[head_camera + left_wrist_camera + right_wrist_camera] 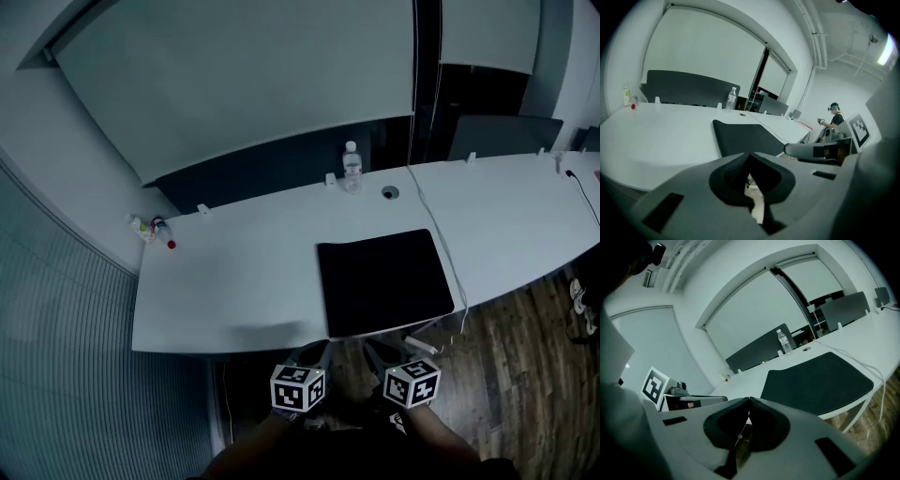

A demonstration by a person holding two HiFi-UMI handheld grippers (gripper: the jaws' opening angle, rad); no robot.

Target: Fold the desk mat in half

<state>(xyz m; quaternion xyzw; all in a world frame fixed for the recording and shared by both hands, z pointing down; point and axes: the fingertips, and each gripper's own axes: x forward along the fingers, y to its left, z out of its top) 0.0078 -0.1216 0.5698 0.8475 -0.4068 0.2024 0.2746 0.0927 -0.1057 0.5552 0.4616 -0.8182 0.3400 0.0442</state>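
Left gripper view alone shows a person [833, 120].

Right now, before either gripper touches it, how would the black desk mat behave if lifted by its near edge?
The desk mat lies thin and flat on the table, so it is probably floppy and would drape. Its matte surface suggests a grippy material, likely light and not fragile.

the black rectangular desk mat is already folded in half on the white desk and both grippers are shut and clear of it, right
Not folded: the head view shows the black rectangular desk mat lying flat and unfolded on the white desk. Left gripper and right gripper are shut and clear of it.
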